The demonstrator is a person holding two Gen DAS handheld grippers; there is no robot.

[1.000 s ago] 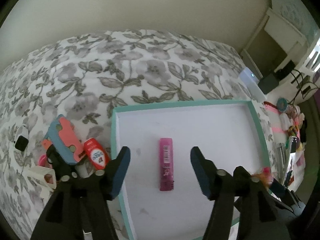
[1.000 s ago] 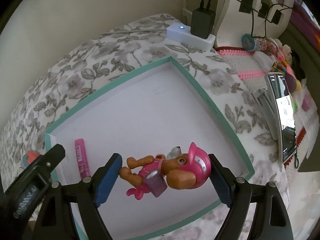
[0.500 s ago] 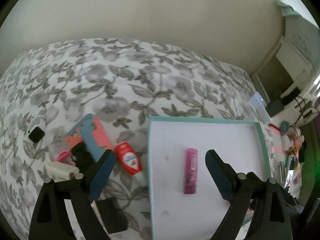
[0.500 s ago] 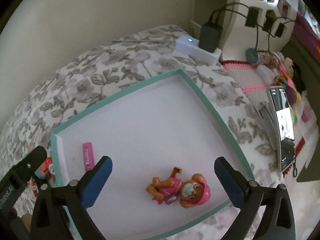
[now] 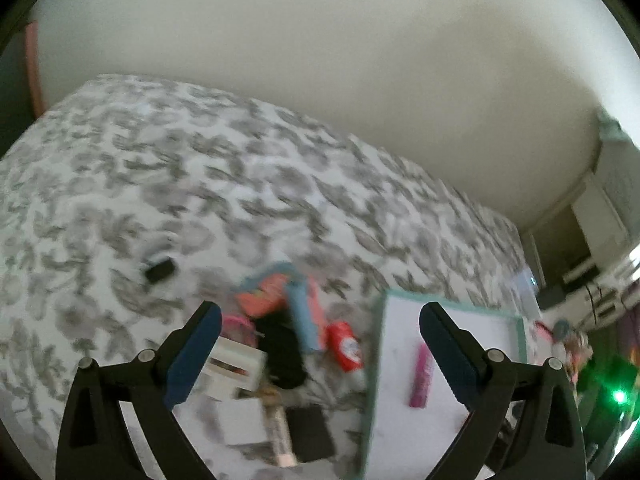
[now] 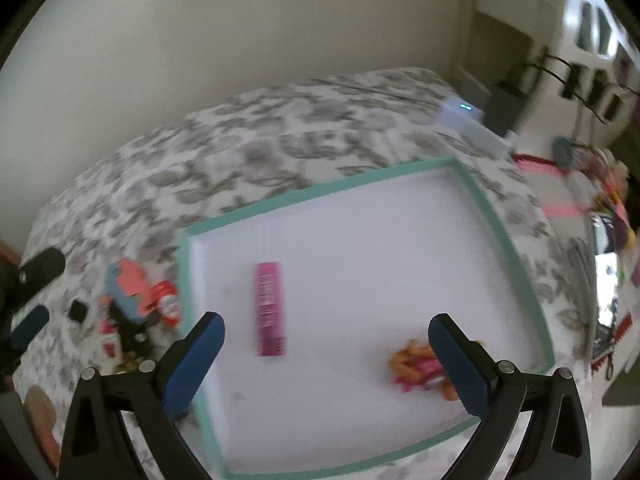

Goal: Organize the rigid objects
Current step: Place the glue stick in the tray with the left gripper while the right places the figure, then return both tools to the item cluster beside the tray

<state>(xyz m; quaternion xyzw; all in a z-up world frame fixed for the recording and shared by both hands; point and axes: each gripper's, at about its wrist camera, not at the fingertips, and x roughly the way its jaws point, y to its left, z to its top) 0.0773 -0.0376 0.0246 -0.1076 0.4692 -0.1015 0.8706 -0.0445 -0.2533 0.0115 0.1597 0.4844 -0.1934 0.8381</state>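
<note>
Tube (image 6: 270, 309) and toy dog (image 6: 416, 368) in tray (image 6: 496, 216), clutter (image 6: 136, 304) left (on bed)

- One tray (image 6: 476, 190), teal-rimmed.
- In it, two things: one pink tube (image 6: 269, 308), one toy pup (image 6: 416, 366).
- Beside it, a blurred pile: one red tube (image 5: 345, 346), one blue-and-coral toy (image 5: 288, 300), one white box (image 5: 234, 364), perhaps four or five more.
- Two grippers.

Floral grey-and-white bedspread (image 6: 260, 152) under everything, plain cream wall (image 5: 320, 40) behind. White power strip (image 6: 472, 126) with lit indicator at the bed's far corner, black adapter (image 6: 502, 106) beside it. Pink crochet trim (image 6: 560, 208) right, blurred.
</note>
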